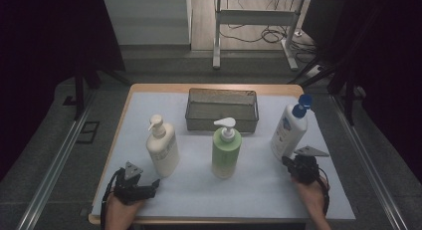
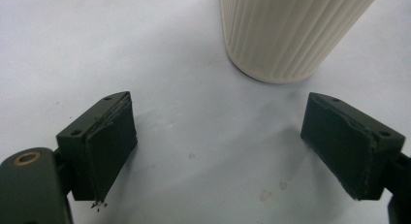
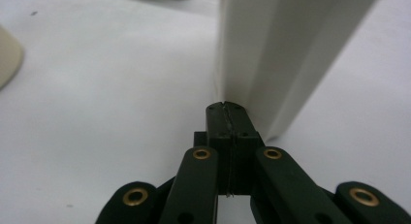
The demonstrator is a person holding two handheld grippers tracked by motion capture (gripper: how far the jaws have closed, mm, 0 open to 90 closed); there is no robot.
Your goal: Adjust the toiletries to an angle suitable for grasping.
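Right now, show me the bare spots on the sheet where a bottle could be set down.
Free: the front strip between the left tongs and right tongs, before the green pump bottle; the left edge beside the cream ribbed pump bottle. Crowded: by the white blue-capped bottle and wire mesh basket.

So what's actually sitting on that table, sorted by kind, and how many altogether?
Pump bottles: 2, a cream bottle and a green bottle
Flip-cap bottles: 1, a white bottle with blue cap
Wire baskets: 1, a grey mesh basket
Total: 4
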